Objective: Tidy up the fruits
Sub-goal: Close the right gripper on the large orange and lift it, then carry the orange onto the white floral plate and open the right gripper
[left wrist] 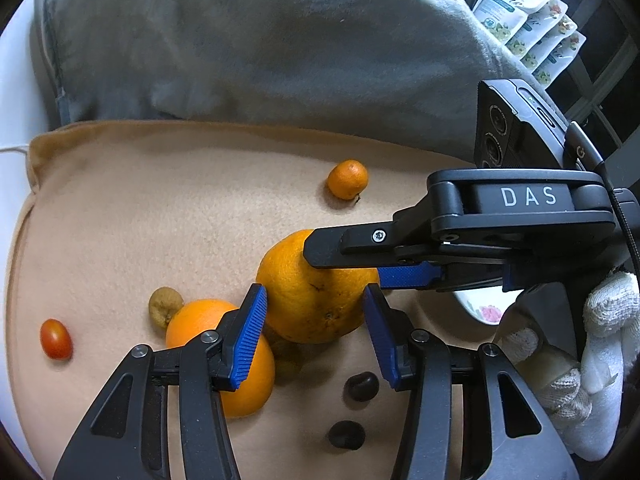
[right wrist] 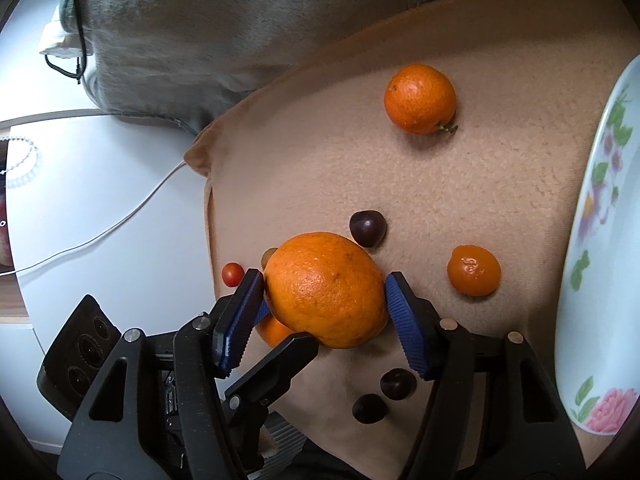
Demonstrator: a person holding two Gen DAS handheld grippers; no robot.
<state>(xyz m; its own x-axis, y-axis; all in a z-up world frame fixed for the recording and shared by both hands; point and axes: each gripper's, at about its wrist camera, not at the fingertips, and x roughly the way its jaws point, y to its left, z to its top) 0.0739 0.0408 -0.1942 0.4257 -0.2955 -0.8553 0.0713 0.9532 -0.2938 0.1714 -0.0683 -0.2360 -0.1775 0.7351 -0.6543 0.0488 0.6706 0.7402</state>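
A large orange point(left wrist: 316, 292) point(right wrist: 326, 290) is held between both grippers above the beige cloth point(left wrist: 160, 208). My left gripper point(left wrist: 314, 336) has its blue pads on both sides of it. My right gripper point(right wrist: 324, 320) clamps it too; it comes in from the right in the left wrist view point(left wrist: 360, 256). A second orange point(left wrist: 224, 356) lies under my left finger. A small mandarin point(left wrist: 347, 179) point(right wrist: 420, 98) lies farther back. Another mandarin point(right wrist: 474, 276) lies near the flowered plate point(right wrist: 600, 240).
A cherry tomato point(left wrist: 56, 339) point(right wrist: 233, 274) and a brownish fruit point(left wrist: 164, 306) lie at the left. Dark cherries point(left wrist: 361, 386) point(right wrist: 368, 228) dot the cloth. A grey cushion point(left wrist: 240, 40) lies behind. Snack packets point(left wrist: 528, 20) stand at the back right. A white cable point(right wrist: 100, 236) crosses the white table.
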